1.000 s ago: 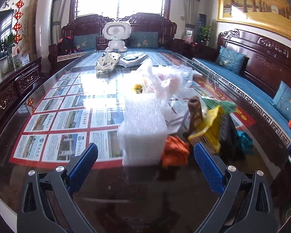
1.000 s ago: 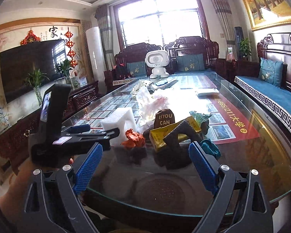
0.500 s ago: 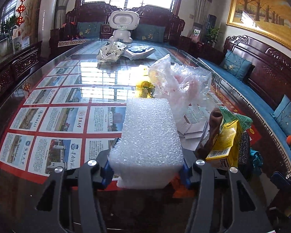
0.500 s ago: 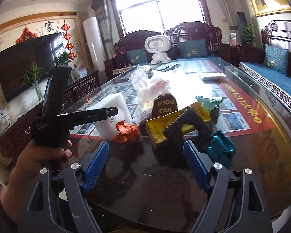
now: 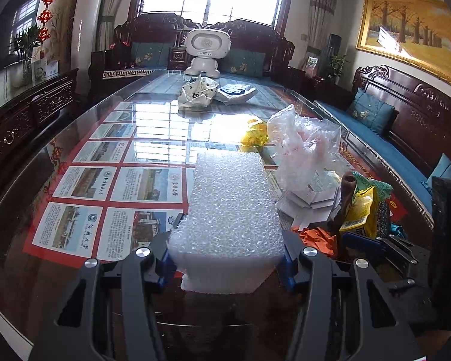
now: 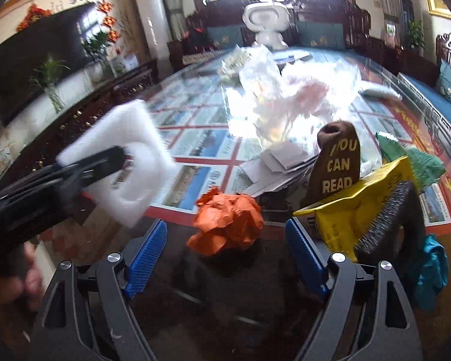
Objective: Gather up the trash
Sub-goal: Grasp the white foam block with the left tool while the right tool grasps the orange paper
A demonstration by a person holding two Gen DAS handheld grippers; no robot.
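Since the earlier frame, left gripper (image 5: 227, 258) has clamped the white foam block (image 5: 230, 210), now lower centre, lifted. Right gripper (image 6: 225, 249) gapes empty before orange paper wad (image 6: 227, 221), centre frame; it should straddle the wad fully before squeezing.

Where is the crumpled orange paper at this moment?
In the right wrist view the crumpled orange paper lies on the glass table, just ahead of the open right tongs, left of the yellow packet and right of the white foam block.
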